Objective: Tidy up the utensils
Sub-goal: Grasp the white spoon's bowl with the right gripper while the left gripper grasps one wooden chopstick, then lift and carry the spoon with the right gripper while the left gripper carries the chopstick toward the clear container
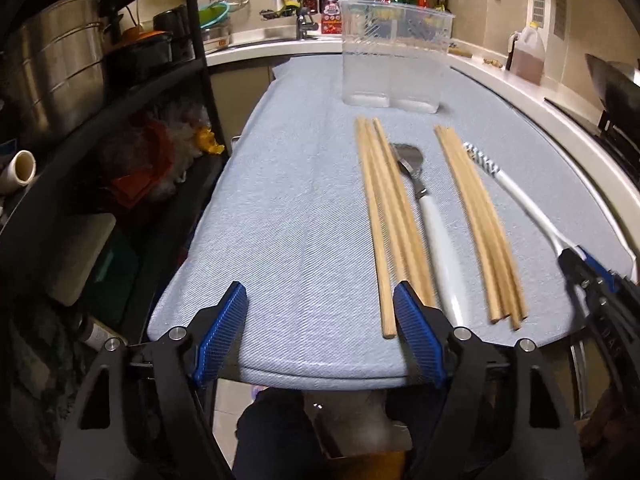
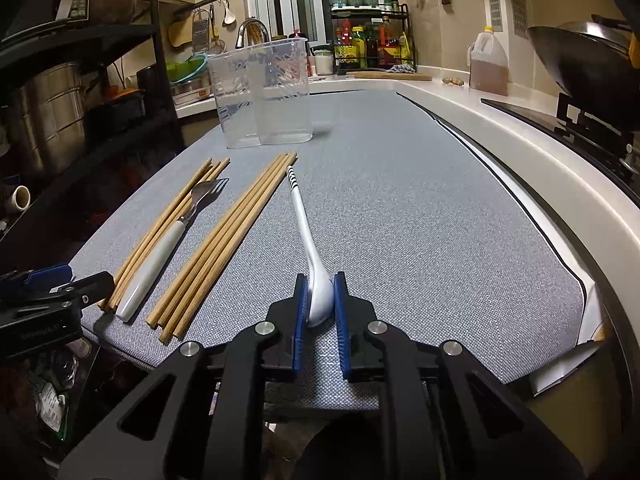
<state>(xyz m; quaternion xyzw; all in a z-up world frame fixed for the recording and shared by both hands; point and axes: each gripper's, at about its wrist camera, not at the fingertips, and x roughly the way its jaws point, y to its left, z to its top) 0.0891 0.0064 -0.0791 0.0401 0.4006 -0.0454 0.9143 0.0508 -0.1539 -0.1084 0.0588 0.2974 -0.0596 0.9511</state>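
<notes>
On the blue-grey mat point(image 1: 288, 216) lie two bundles of wooden chopsticks point(image 1: 390, 216) point(image 1: 482, 220), a white-handled fork point(image 1: 434, 232) between them, and a white spoon point(image 1: 520, 200) with a striped handle end. My right gripper point(image 2: 320, 300) is shut on the spoon's bowl point(image 2: 320, 300); the spoon's handle points away toward the clear two-compartment holder point(image 2: 266, 94). My left gripper point(image 1: 320, 328) is open and empty at the mat's near edge, left of the chopsticks. The right gripper point(image 1: 588, 276) shows at the right in the left wrist view.
The clear holder point(image 1: 394, 56) stands at the far end of the mat. A black shelf rack with steel pots point(image 1: 60, 60) is on the left. A white counter with an oil jug point(image 2: 488, 60), a wok point(image 2: 580, 56) and a stove runs along the right.
</notes>
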